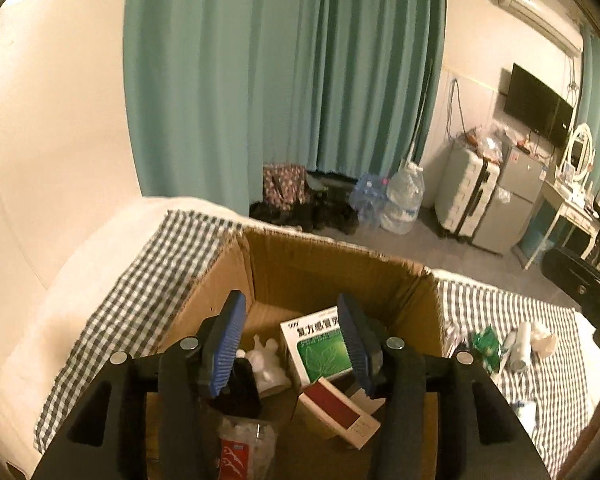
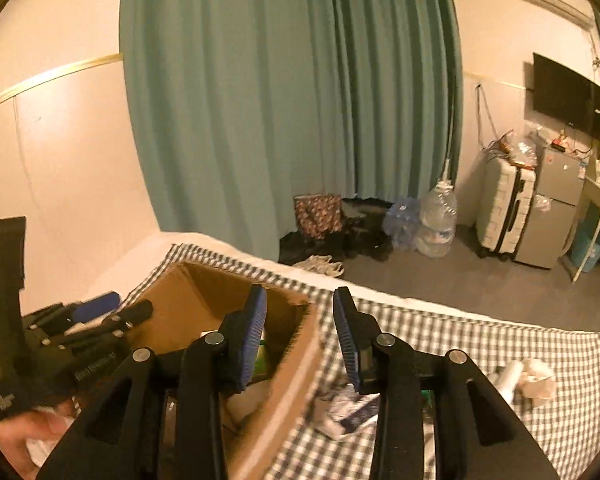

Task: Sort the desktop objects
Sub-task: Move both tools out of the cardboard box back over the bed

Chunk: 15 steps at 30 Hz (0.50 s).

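With both the left gripper [image 1: 290, 344] above the cardboard box [image 1: 300, 276] and the right gripper [image 2: 300, 336] spread wide and empty, lower the right squarely over the crumpled packet [image 2: 340, 412] beneath its fingers.

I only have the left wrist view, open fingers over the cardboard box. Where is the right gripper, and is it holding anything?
Observer: The right gripper is open and empty, above the brown cardboard box's right wall.
Operator: What lies beneath it?
Observer: A crumpled white and dark-blue packet on the checked cloth, outside the box.
Operator: Is the left gripper visible there?
Observer: Yes, the left gripper sits at the box's left edge, a bare hand behind it.
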Motion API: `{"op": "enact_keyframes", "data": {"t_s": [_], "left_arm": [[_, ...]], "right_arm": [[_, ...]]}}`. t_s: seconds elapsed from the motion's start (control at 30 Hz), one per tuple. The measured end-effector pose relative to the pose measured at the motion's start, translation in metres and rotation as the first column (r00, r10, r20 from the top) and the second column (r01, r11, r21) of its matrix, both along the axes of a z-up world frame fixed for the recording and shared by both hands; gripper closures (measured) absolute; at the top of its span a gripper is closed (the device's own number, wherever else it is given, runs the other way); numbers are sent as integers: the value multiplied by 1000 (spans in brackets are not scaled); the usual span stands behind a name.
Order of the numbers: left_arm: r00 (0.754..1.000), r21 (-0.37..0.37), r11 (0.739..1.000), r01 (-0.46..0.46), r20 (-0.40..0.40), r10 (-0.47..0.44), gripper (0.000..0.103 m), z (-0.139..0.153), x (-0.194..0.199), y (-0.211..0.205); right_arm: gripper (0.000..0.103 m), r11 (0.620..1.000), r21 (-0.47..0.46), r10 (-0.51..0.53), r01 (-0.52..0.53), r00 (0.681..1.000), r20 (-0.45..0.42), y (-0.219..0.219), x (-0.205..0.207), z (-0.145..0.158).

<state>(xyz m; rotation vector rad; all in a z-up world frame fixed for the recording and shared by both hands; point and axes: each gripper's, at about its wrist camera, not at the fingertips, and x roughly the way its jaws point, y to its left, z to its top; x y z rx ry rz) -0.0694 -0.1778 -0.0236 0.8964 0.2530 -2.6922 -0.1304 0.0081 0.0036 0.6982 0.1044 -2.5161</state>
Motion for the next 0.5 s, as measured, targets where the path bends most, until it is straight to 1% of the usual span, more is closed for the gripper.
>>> {"op": "enact_keyframes", "data": {"t_s": [0.2,0.3,0.33,0.37,0.43,0.5], "left_arm": [[998,-28,999,-20,-64,18,46,16,8,17],[995,-45,999,-21,-97,17,38,24,11,25],[995,-47,999,-19,-102,14,32,26,12,29],[994,-48,999,-13,-106,8,30,29,12,33],[993,-55,998,-4,-118,-2,30,34,12,40],[991,-72,997,-2,-136,-8,26,39,13,48]], "right_arm": [[68,999,-6,-49,49,998,-29,38,8,17],[68,998,-12,-69,69,997,-40,55,11,24],[68,997,-15,-77,76,996,-43,60,12,26],[66,996,-18,-84,84,995,-45,66,13,28],[63,995,-23,-98,97,994,-50,77,15,32],[60,993,-33,-117,115,991,-58,89,18,38]]}}
